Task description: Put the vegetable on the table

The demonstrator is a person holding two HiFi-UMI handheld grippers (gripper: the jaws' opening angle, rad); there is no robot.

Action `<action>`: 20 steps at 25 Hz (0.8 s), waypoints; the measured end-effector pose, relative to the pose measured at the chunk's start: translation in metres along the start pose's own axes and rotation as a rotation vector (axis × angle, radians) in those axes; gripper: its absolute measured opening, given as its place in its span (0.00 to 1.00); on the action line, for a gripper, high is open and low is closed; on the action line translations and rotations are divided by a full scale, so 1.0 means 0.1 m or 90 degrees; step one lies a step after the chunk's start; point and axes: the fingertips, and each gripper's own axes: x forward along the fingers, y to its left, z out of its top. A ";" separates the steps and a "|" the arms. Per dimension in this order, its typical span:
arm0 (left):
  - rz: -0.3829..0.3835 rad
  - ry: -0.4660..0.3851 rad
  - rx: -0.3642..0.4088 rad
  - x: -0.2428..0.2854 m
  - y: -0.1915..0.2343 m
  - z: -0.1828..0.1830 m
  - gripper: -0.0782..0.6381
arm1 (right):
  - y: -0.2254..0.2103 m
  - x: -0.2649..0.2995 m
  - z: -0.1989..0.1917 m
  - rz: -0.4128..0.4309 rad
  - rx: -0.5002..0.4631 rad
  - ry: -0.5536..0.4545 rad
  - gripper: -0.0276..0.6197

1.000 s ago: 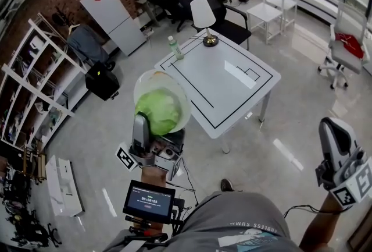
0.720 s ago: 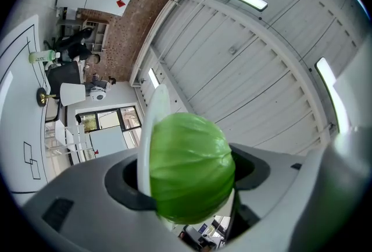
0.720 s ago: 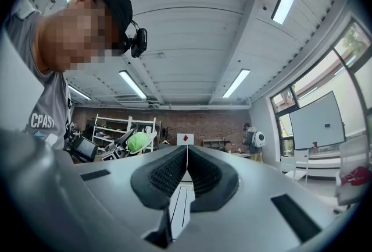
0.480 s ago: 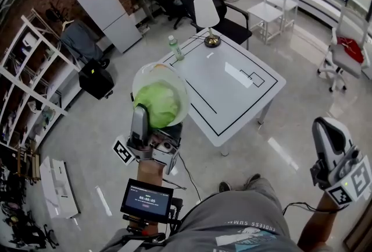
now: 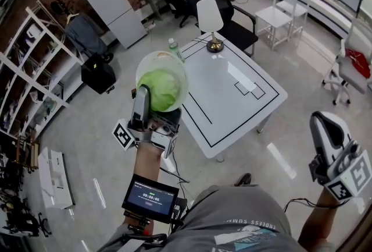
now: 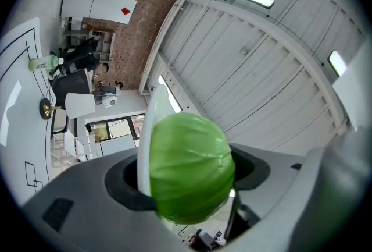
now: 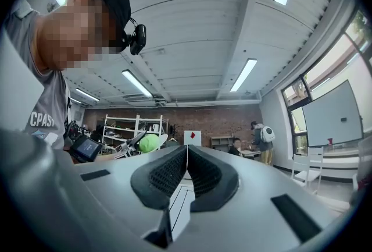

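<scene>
A round green cabbage [image 5: 158, 89] rests against a white plate [image 5: 164, 63], both held up in the air just off the near left corner of the white table [image 5: 254, 106]. My left gripper [image 5: 157, 103] is shut on the cabbage and plate together. In the left gripper view the plate [image 6: 150, 128] stands edge-on with the cabbage [image 6: 189, 169] filling the space between the jaws of that gripper [image 6: 192, 190]. At the lower right, away from the table, my right gripper [image 5: 334, 152] points upward. The right gripper view shows that gripper [image 7: 187, 172] shut, pads touching, with nothing in them.
On the table's far end stand a lamp [image 5: 210, 19] and a plastic bottle [image 5: 172, 48]. Black office chair [image 5: 224, 9] and white chairs [image 5: 282, 15] lie beyond it. White shelving [image 5: 32, 79] and a black bag [image 5: 97, 73] stand at left. People sit and stand at the back.
The left gripper has carried the cabbage and plate a little forward towards the table, which now lies closer. The right gripper has barely moved.
</scene>
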 end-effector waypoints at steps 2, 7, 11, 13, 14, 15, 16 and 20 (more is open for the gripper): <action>0.002 -0.005 0.002 0.09 0.15 -0.04 0.60 | -0.11 0.04 -0.05 0.016 0.000 0.003 0.05; 0.031 -0.008 -0.010 0.19 0.54 -0.15 0.60 | -0.33 0.06 -0.17 0.033 0.004 0.028 0.05; 0.055 -0.002 -0.012 0.33 0.84 -0.17 0.60 | -0.51 0.03 -0.15 0.022 0.010 0.029 0.05; 0.070 -0.002 -0.018 0.39 1.00 -0.16 0.60 | -0.58 0.02 -0.18 0.016 0.017 0.033 0.05; 0.077 -0.001 -0.020 0.41 1.09 -0.16 0.60 | -0.61 0.01 -0.19 0.012 0.020 0.035 0.05; 0.084 0.001 -0.022 0.43 1.17 -0.16 0.60 | -0.65 0.00 -0.21 0.008 0.023 0.037 0.05; 0.091 0.002 -0.024 0.46 1.27 -0.17 0.60 | -0.69 -0.02 -0.22 0.002 0.024 0.038 0.05; 0.121 0.010 -0.033 0.54 1.67 -0.17 0.60 | -0.87 -0.06 -0.32 -0.027 0.038 0.041 0.05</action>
